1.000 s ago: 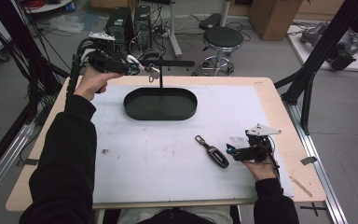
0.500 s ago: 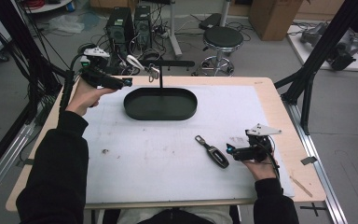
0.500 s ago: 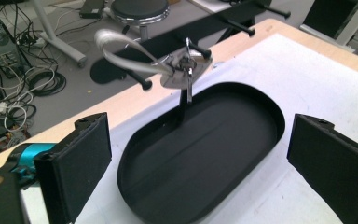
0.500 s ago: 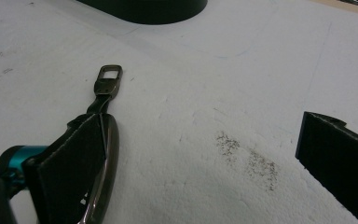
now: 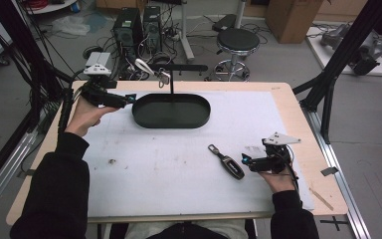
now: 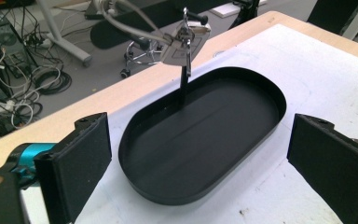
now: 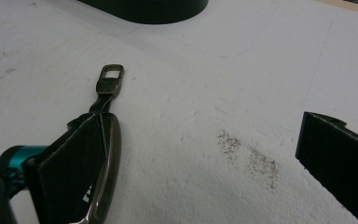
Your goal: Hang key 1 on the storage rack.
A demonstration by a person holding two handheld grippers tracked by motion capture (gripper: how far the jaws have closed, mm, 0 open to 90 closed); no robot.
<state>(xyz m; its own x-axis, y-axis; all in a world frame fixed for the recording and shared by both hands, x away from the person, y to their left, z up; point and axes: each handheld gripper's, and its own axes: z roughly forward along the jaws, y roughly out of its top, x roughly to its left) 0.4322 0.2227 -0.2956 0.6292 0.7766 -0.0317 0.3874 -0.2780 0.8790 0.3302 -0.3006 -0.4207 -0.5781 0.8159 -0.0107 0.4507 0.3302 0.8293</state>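
A wooden tabletop [image 5: 298, 107] is seen covered by a white mat [image 5: 169, 169]; a black oval tray [image 5: 171, 110] is set on the mat towards the far side, and a thin black post [image 5: 172, 84] is seen rising from its far rim; a bunch of keys [image 6: 182, 39] on a pale cord is hung at the top of the post. The left hand-held gripper [image 5: 122, 101] is held just off the tray's left end, pointed towards it; in the left gripper view its jaws are seen spread wide, with the tray lying between and beyond them, and nothing is gripped. A dark car key fob [image 5: 226, 161] with a metal loop at its far end is laid flat on the mat near the person's right hand [image 5: 278, 178]; the right hand-held gripper [image 5: 247, 161] is held low just beside it, jaws wide apart; in the right gripper view one jaw is seen over or against the fob's near end, and whether it is touched cannot be told; nothing is clamped. A grey smudge [image 7: 249, 156] is marked on the mat between the jaws.
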